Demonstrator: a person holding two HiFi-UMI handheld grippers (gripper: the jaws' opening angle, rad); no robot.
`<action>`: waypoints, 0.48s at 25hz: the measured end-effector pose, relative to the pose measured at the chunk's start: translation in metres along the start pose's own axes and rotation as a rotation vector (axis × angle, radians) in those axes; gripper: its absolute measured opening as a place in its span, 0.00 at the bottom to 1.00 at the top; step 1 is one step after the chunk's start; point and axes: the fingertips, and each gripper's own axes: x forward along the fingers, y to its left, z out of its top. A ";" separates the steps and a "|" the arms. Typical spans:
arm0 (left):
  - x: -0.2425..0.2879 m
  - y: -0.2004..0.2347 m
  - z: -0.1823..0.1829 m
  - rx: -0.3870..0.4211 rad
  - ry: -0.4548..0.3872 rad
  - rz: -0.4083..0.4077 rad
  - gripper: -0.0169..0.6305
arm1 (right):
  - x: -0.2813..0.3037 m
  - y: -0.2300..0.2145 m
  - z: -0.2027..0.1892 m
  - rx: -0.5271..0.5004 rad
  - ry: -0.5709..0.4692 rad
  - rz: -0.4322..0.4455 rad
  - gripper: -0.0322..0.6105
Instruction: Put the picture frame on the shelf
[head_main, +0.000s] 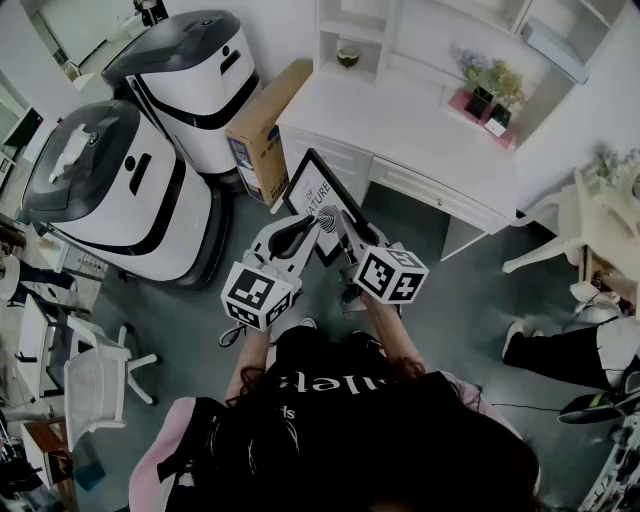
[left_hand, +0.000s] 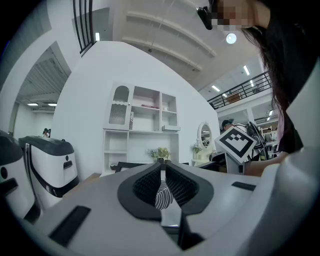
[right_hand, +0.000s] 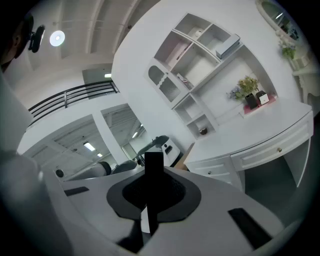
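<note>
I hold a black picture frame (head_main: 318, 195) with a white print, low in front of the white desk (head_main: 420, 130). My left gripper (head_main: 300, 230) is shut on its lower left edge and my right gripper (head_main: 347, 228) on its lower right edge. In the left gripper view the picture frame (left_hand: 162, 192) shows edge-on, striped, pinched in the left gripper (left_hand: 162, 167). The right gripper (right_hand: 153, 172) clamps the black picture frame (right_hand: 152, 162), which sticks up past the jaws. The white shelf (head_main: 360, 40) stands on the desk's back, its compartments mostly bare; the same shelf (left_hand: 142, 125) (right_hand: 200, 65) shows ahead in both gripper views.
Two large white-and-black machines (head_main: 120, 190) (head_main: 195, 75) stand at the left, with a cardboard box (head_main: 265, 130) leaning beside the desk. A potted plant (head_main: 495, 90) sits on the desk's right end. White chairs (head_main: 560, 225) (head_main: 95, 375) stand at right and lower left.
</note>
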 end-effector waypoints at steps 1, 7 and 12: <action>0.000 0.000 -0.001 -0.001 0.001 0.002 0.09 | 0.000 0.000 0.000 0.000 0.001 0.001 0.13; -0.003 0.004 -0.006 -0.008 0.011 0.000 0.09 | 0.003 -0.006 -0.008 0.069 0.009 -0.013 0.13; -0.006 0.016 -0.010 -0.015 0.014 -0.016 0.09 | 0.010 -0.008 -0.017 0.080 0.023 -0.040 0.13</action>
